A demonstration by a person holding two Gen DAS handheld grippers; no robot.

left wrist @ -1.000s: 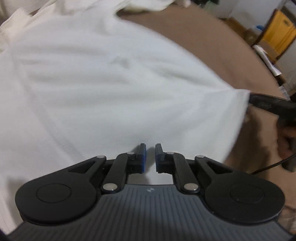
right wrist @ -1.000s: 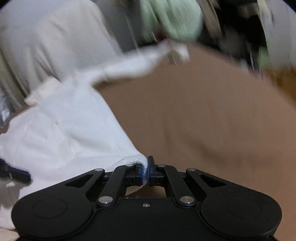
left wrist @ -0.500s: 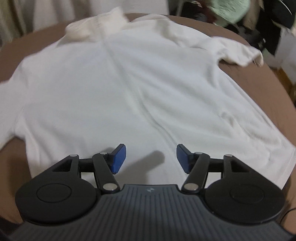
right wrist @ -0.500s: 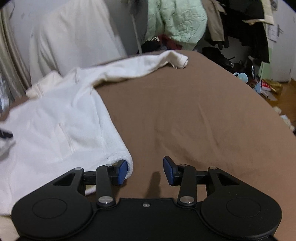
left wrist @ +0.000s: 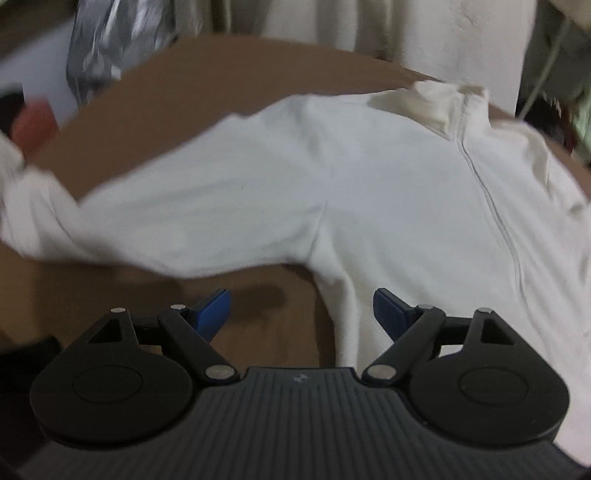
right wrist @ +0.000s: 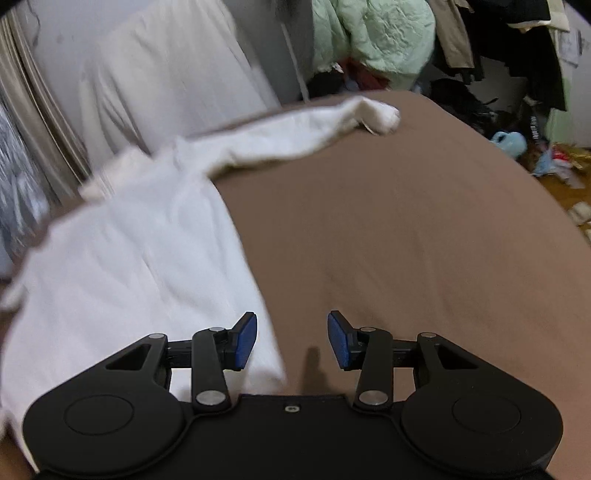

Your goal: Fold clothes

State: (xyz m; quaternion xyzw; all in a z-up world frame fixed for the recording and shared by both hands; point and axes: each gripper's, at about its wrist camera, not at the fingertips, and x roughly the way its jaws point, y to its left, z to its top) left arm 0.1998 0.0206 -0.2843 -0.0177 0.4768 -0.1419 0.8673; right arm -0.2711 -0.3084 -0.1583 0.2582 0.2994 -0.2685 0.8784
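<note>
Presently, the white zip-front garment (left wrist: 388, 206) is lying spread flat on the brown surface (right wrist: 406, 240), sleeves reaching outward. Above its side edges, the left gripper (left wrist: 301, 312) and right gripper (right wrist: 291, 339) are hovering, fingers spread wide, gripping nothing.

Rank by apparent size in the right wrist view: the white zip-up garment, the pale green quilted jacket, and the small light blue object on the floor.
1. White zip-up garment, largest, though closest to the camera.
2. Pale green quilted jacket, farther back, so true size is unsure.
3. Small light blue object on the floor, smallest.
</note>
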